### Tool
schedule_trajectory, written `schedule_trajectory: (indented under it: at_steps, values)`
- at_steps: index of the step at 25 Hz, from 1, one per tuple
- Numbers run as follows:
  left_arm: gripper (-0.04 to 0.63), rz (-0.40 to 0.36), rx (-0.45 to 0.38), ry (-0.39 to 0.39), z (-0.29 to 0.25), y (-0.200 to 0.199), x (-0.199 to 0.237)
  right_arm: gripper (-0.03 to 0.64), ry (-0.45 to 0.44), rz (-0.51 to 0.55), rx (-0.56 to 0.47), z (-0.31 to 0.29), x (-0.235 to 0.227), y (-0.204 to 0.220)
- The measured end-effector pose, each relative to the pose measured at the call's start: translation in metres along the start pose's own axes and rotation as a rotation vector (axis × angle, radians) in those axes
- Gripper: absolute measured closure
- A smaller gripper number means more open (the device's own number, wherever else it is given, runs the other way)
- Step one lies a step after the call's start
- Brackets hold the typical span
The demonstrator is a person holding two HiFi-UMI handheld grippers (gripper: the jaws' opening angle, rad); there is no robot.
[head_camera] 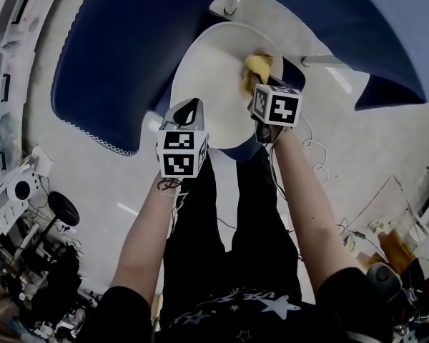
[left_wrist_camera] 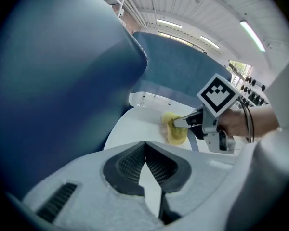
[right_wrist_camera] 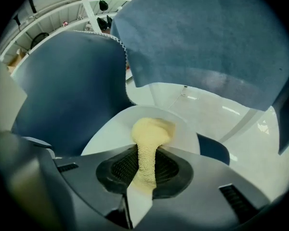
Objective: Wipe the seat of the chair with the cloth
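Cloth (right_wrist_camera: 149, 131), clamped in the right gripper (right_wrist_camera: 145, 166), presses the seat (head_camera: 206, 84) at its 1 o'clock edge, mid-wipe; left gripper (left_wrist_camera: 145, 158), jaws together and empty, hovers at 7; next likely a sweep toward 6

Floor (head_camera: 86, 184): pale, smooth; loose cables (head_camera: 316, 148) trailing at right; white shelving (head_camera: 11, 41) along left edge; dark clutter (head_camera: 43, 263) lower left; ceiling (left_wrist_camera: 183, 6): white ribbed panels; strip lights (left_wrist_camera: 253, 34), lit; bright window (left_wrist_camera: 237, 67) far right.

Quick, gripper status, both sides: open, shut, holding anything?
Left gripper: closed, empty.
Right gripper: closed on the yellow cloth.
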State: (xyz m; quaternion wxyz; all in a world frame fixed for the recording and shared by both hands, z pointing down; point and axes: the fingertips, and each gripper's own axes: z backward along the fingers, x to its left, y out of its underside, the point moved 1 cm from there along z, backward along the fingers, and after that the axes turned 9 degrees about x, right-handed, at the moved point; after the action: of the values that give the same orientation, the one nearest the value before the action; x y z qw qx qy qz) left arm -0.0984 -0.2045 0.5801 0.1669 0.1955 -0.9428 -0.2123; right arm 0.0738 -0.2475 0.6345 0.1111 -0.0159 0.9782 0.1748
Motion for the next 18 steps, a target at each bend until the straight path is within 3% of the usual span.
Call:
schedule_trajectory:
  at_steps: [11,14,18]
  values:
    - [0.577,0.078,0.003,-0.022,0.009,0.017,0.037,0.549,-0.236,0.201,0.014,-0.039,0.145,-0.024]
    - [0.576,0.098,0.008,-0.01,0.011,0.023,0.046,0.549,-0.25,0.254,0.051,-0.054,0.164,-0.021]
    - [0.575,0.078,0.031,0.022,0.011,0.03,0.049,0.548,-0.19,0.235,0.078,-0.064,0.159,-0.014]
